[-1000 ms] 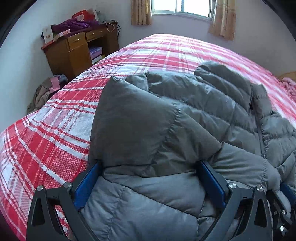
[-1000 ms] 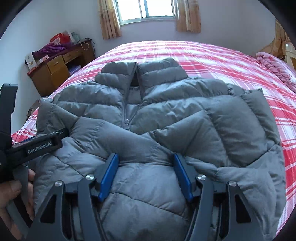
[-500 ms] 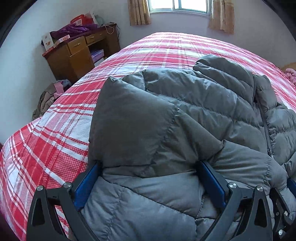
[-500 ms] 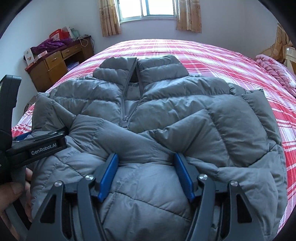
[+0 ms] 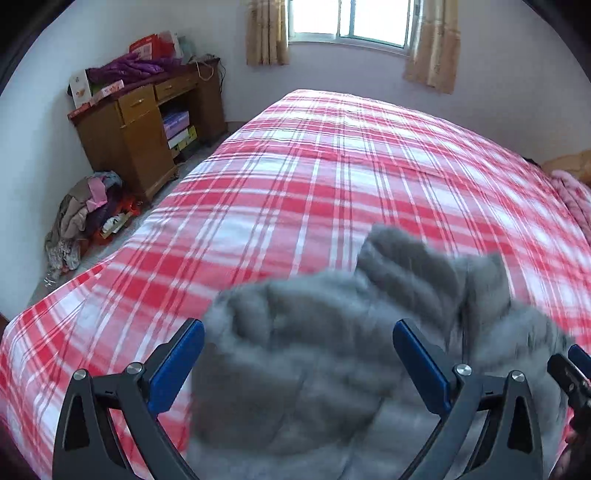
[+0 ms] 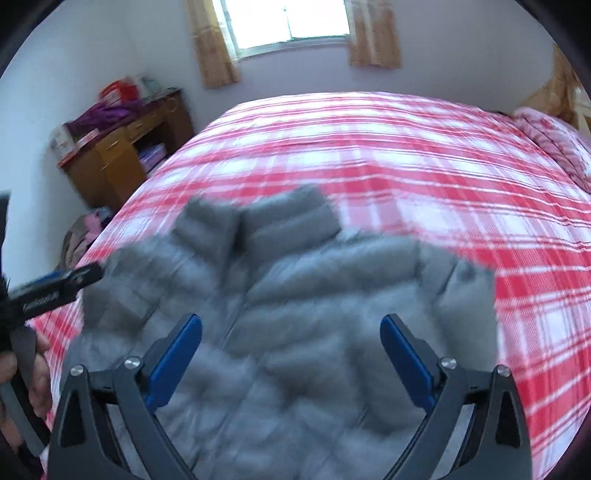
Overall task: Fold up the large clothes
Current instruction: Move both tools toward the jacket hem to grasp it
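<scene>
- On the red-and-white plaid bed (image 5: 332, 177): one grey puffer jacket (image 6: 295, 332), blurred in both views.
- Count: one jacket, two grippers, one wooden cabinet (image 5: 136, 140) by the far-left wall, one heap of clothes (image 5: 81, 221) on the floor beside it, one window (image 6: 291, 22) with two curtains.
- Jacket's long axis runs away from the cameras; collar (image 6: 258, 221) at the far end, toward the window; front zip faces up.
- Left gripper (image 5: 299, 365): jaws apart, nothing clamped; jacket lies below and ahead, between the blue pads (image 5: 177, 369).
- Right gripper (image 6: 291, 354): jaws have just been opening, now wide apart; jacket lies beneath them, unpinched.
</scene>
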